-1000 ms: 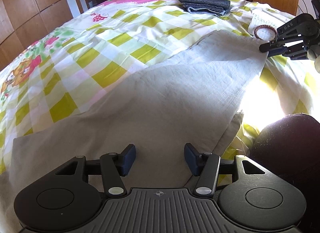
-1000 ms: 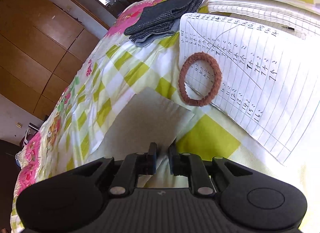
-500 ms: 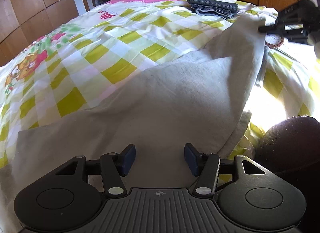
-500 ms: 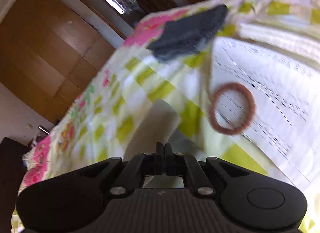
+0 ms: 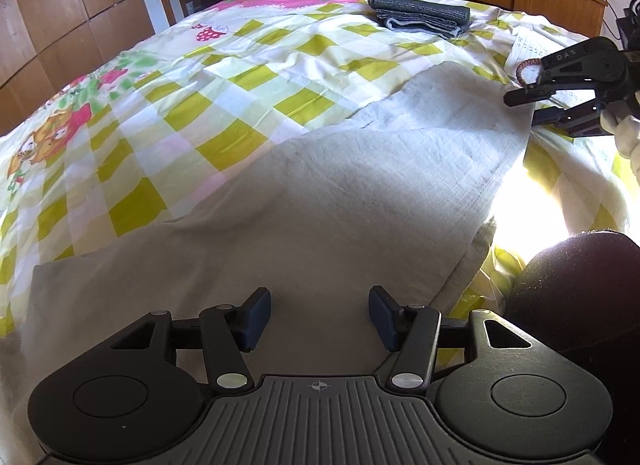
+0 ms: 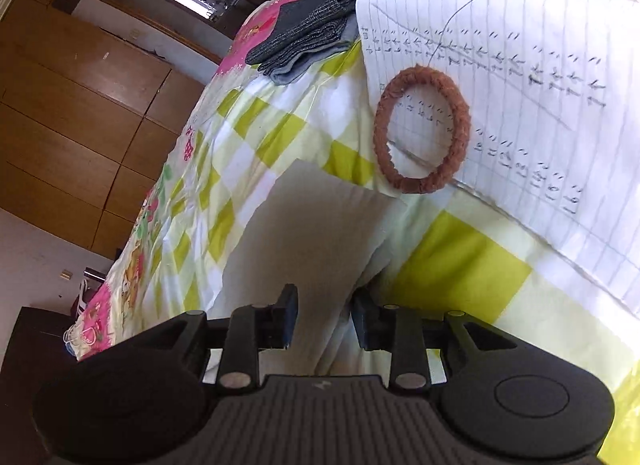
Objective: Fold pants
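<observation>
The pants [image 5: 360, 193] lie flat across the bed [image 5: 200, 113]. My right gripper [image 6: 324, 319] is opening at their far right corner, cloth between the pads but unpinched. My left gripper [image 5: 318, 315] hovers apart over the near edge. I should release cleanly and smooth before folding.

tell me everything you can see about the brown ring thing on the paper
The brown ring is a closed loop with a fuzzy, fibrous surface, like a yarn-wrapped hair tie or bracelet. It looks rusty brown and slightly oval. It lies flat on the lined handwritten sheet near that sheet's corner, with its lower edge at the paper's border over the checked bedspread. It is close to the corner of the beige pants. Nothing grips it; in the left wrist view it is partly hidden behind the right gripper.
</observation>
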Demonstrator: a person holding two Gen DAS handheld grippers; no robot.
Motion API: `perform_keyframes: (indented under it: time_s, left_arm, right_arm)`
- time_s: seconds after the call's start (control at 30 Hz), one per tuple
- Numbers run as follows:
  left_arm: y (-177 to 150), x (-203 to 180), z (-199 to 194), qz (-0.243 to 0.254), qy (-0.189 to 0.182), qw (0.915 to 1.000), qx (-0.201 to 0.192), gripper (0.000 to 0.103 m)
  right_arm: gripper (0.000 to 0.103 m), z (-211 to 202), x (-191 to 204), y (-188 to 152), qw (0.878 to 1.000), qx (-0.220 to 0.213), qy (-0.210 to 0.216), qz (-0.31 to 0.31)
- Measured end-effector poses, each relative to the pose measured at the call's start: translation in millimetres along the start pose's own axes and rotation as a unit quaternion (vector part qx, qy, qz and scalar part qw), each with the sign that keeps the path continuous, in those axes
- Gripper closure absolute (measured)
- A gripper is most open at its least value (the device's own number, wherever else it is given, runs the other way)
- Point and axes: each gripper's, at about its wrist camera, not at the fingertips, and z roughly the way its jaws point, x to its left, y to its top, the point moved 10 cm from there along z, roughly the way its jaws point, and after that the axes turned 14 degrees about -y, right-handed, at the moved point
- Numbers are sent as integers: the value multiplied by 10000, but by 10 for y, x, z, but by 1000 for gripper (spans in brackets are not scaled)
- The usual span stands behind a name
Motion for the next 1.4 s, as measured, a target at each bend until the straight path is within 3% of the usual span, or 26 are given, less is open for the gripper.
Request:
perform_keyframes:
  time_s: [0.03, 0.07, 0.13, 0.23, 0.33, 0.4, 0.5, 0.6, 0.7, 0.77, 0.87, 0.97, 1.07, 1.17, 1.23, 1.33, 1.4]
  left_arm:
    - [0, 1, 5, -6, 10, 10000, 7, 49]
    - [5, 5, 9, -18, 17, 10000, 3, 49]
    - [33, 19, 24, -71, 29, 10000, -23, 49]
    - [149, 38, -6, -162, 118, 9994, -286, 49]
    - [181, 34, 82, -161, 132, 9993, -304, 42]
    - [77, 20, 236, -100, 78, 9999, 4, 42]
    - [86, 2, 105, -34, 39, 9999, -120, 42]
    - [130, 151, -107, -91, 231, 9989, -400, 39]
    - [-98, 384, 45, -235, 312, 9990, 202, 35]
    - [-152, 464, -48, -338, 246, 9990, 137, 35]
    - [-192, 620, -405, -324, 431, 9985, -111, 36]
    - [-401, 1007, -819, -507, 942, 9941, -179, 36]
    - [-781, 1468, -1195, -852, 1583, 9837, -92, 36]
    - [-1268, 1814, -1514, -1409, 1923, 9712, -21, 36]
    - [-1565, 1918, -1656, -1743, 1998, 9642, -18, 36]
    - [-1877, 1947, -1692, -2061, 1872, 9605, -15, 36]
    - [-2001, 1932, -1665, -2161, 1736, 9608, -86, 35]
  right_arm:
    - [64, 39, 48, -1, 9999, -9, 130, 32]
    - [81, 72, 75, 4, 9998, -27, 191, 77]
    - [82, 101, 106, 41, 9992, 22, 264, 293]
    - [82, -197, 207, 329, 9972, -604, 389, 215]
    - [82, -380, 93, 626, 9931, -1133, 35, 287]
    - [82, -374, 22, 686, 9939, -1048, -239, 244]
    - [82, -572, 141, 673, 9910, -1308, -279, -115]
    - [82, -722, 269, 708, 9880, -1514, -250, -194]
    - [82, -803, 647, 633, 9853, -1574, -138, -657]
    - [82, -924, 1046, 494, 9785, -1692, 99, -1177]
    - [82, -1039, 1786, 88, 9585, -1745, 481, -2201]
    - [82, -1008, 2599, -602, 9280, -1469, 1057, -3256]
    - [82, -902, 3288, -1489, 8811, -1222, 1526, -4307]
    - [82, -608, 3762, -2644, 8175, -780, 1878, -5389]
    - [82, -353, 3845, -3346, 7667, -657, 1900, -6097]
    - [82, -85, 3684, -4100, 7076, -292, 1790, -6830]
    - [82, -80, 3530, -4351, 6675, -466, 1710, -7232]
